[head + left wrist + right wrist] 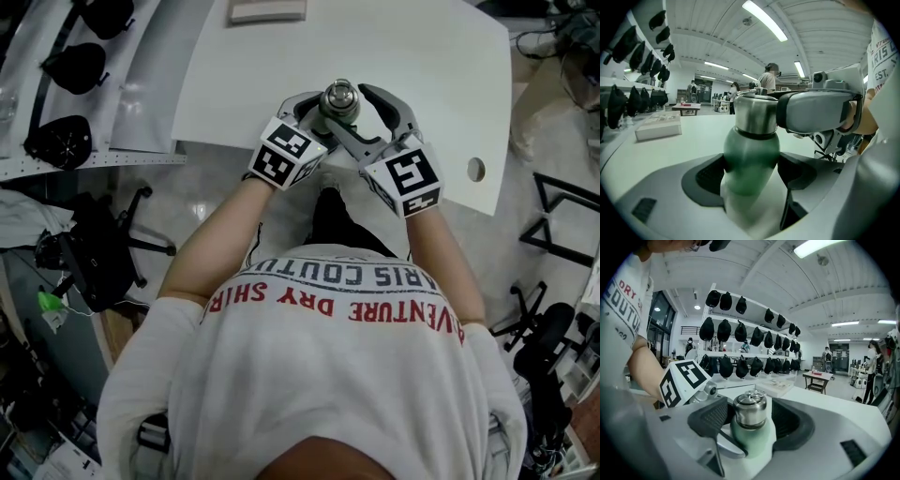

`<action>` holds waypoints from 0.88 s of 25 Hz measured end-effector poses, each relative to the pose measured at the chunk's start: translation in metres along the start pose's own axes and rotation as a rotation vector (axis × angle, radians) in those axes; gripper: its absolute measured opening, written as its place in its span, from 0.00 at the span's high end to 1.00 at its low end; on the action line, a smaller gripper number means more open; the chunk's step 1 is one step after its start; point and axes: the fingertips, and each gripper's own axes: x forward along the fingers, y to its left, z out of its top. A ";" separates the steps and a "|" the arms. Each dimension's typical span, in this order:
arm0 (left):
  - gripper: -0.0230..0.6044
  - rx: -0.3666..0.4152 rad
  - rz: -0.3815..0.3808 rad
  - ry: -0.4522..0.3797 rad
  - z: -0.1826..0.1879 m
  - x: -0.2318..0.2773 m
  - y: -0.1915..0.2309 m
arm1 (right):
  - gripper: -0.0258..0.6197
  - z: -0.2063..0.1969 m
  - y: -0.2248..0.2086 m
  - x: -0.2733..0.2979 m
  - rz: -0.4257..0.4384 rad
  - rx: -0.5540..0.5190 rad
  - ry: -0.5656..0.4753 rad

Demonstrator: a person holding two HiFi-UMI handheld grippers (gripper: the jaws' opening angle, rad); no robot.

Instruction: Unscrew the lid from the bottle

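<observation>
A green bottle with a steel lid stands near the white table's front edge. My left gripper is shut on the green body, a dark pad pressed on each side. My right gripper reaches in from the other side at lid height, and its jaws stand wide with both pads against the steel lid. In the head view the left gripper and the right gripper meet at the bottle, with their marker cubes toward me. The bottle's base is hidden.
The white table carries a flat box at its far edge and has a cable hole at the right. Black caps hang on a rack to the left. Chairs and clutter stand on the floor around me.
</observation>
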 end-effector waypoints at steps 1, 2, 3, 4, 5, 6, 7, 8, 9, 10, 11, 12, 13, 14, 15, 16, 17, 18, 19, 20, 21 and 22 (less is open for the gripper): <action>0.38 -0.003 0.006 0.000 0.001 0.000 0.000 | 0.50 0.000 -0.001 0.001 -0.005 -0.006 0.001; 0.39 -0.006 0.011 0.000 0.001 0.000 0.000 | 0.51 0.000 -0.001 0.002 -0.009 -0.012 0.003; 0.39 -0.009 0.016 0.001 0.001 0.000 0.001 | 0.51 0.000 -0.001 0.003 -0.013 -0.015 0.007; 0.39 -0.013 0.020 0.002 0.000 0.000 0.001 | 0.53 -0.001 -0.001 0.005 -0.017 -0.018 0.010; 0.39 -0.016 0.023 0.003 -0.001 -0.001 0.002 | 0.55 -0.002 0.000 0.006 -0.019 -0.021 0.013; 0.39 -0.018 0.025 0.005 -0.002 -0.001 0.002 | 0.58 -0.002 0.001 0.007 -0.018 -0.024 0.014; 0.39 -0.018 0.026 0.005 -0.002 -0.002 0.002 | 0.60 -0.002 0.001 0.007 -0.016 -0.027 0.014; 0.39 -0.018 0.026 0.005 -0.002 -0.001 0.002 | 0.60 -0.002 0.001 0.008 -0.013 -0.030 0.014; 0.39 -0.017 0.025 0.005 -0.002 -0.001 0.002 | 0.60 -0.002 0.001 0.008 -0.008 -0.031 0.014; 0.38 -0.017 0.024 0.006 -0.002 -0.001 0.003 | 0.60 -0.002 0.001 0.008 -0.002 -0.032 0.014; 0.39 -0.017 0.023 0.008 -0.002 -0.001 0.003 | 0.60 -0.002 0.001 0.008 0.005 -0.032 0.014; 0.38 -0.018 0.021 0.009 -0.003 -0.001 0.002 | 0.60 -0.003 0.001 0.008 0.015 -0.033 0.016; 0.39 -0.019 0.018 0.009 -0.003 0.000 0.002 | 0.60 -0.004 0.000 0.008 0.026 -0.036 0.020; 0.38 -0.018 0.012 0.008 -0.002 0.001 0.001 | 0.60 -0.004 -0.001 0.007 0.036 -0.039 0.026; 0.39 -0.015 0.004 0.008 -0.001 0.002 0.001 | 0.60 -0.004 -0.002 0.007 0.047 -0.043 0.030; 0.38 -0.011 -0.004 0.011 -0.001 0.001 0.002 | 0.60 -0.004 -0.001 0.008 0.057 -0.048 0.033; 0.38 -0.008 -0.013 0.017 -0.002 0.000 0.002 | 0.60 -0.003 -0.001 0.009 0.068 -0.052 0.036; 0.38 -0.004 -0.022 0.022 -0.002 -0.001 0.003 | 0.60 -0.002 0.001 0.010 0.080 -0.056 0.038; 0.38 0.001 -0.032 0.026 -0.002 -0.002 0.003 | 0.60 -0.002 0.001 0.010 0.093 -0.061 0.040; 0.38 0.008 -0.044 0.029 -0.002 -0.003 0.003 | 0.60 -0.001 0.002 0.011 0.107 -0.067 0.043; 0.38 0.016 -0.057 0.032 -0.003 -0.003 0.003 | 0.60 -0.001 0.003 0.011 0.123 -0.073 0.046; 0.38 0.026 -0.073 0.036 -0.003 -0.004 0.002 | 0.60 -0.002 0.004 0.011 0.141 -0.079 0.050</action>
